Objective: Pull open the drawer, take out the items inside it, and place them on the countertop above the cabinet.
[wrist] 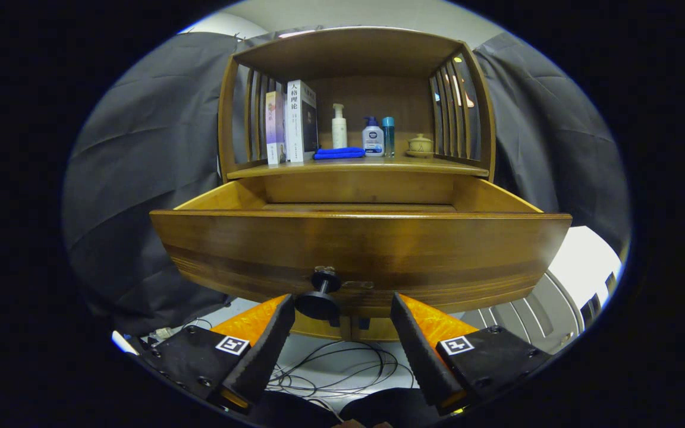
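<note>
Looking straight along the hand-held gripper (342, 312), its fingers spread wide apart at the bottom of the frame, gripping nothing. The dark round knob (320, 295) sits between them, close to the left finger's tip, though whether it touches cannot be told. Filling the middle of the frame is the wooden drawer (360, 252), pulled well out; its bare back wall and side walls show, but its floor is hidden behind the front panel. Above it, at upper centre, the table (354, 166) of the cabinet carries two upright books (292, 122), a folded blue cloth (339, 153), a white pump bottle (339, 126), a squat pump bottle (373, 137), a slim blue bottle (388, 135) and a small lidded cup (420, 144). Loose cables (342, 371) lie on the pale floor below.
</note>
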Available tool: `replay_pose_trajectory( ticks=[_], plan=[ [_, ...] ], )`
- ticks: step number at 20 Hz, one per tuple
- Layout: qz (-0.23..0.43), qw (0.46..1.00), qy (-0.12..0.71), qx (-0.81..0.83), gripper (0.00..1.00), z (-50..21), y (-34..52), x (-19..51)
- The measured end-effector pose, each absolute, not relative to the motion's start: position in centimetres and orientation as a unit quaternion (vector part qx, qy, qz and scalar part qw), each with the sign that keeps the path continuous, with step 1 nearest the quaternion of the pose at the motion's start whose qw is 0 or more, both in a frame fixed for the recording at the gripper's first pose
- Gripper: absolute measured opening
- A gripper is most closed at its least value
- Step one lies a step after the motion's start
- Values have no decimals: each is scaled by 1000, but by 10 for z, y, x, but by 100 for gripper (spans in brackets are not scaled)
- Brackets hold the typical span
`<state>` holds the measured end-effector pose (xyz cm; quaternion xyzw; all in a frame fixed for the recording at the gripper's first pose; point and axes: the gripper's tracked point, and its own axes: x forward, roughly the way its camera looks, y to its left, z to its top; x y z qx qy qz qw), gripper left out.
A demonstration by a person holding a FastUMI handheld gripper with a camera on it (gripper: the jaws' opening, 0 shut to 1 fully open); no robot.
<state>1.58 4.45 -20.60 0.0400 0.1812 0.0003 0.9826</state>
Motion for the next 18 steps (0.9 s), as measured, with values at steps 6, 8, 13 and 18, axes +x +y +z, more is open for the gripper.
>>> replay_pose_trajectory(
  ticks=[6, 8, 13, 18],
  plan=[
    [2, 990, 141, 19, 100, -151, 20, 0],
    [0, 991, 130, 4, 100, -133, 10, 0],
    [-8, 995, 98, -3, 100, -85, -8, 5],
    [-11, 996, 86, -17, 100, -47, -19, 22]
  ],
)
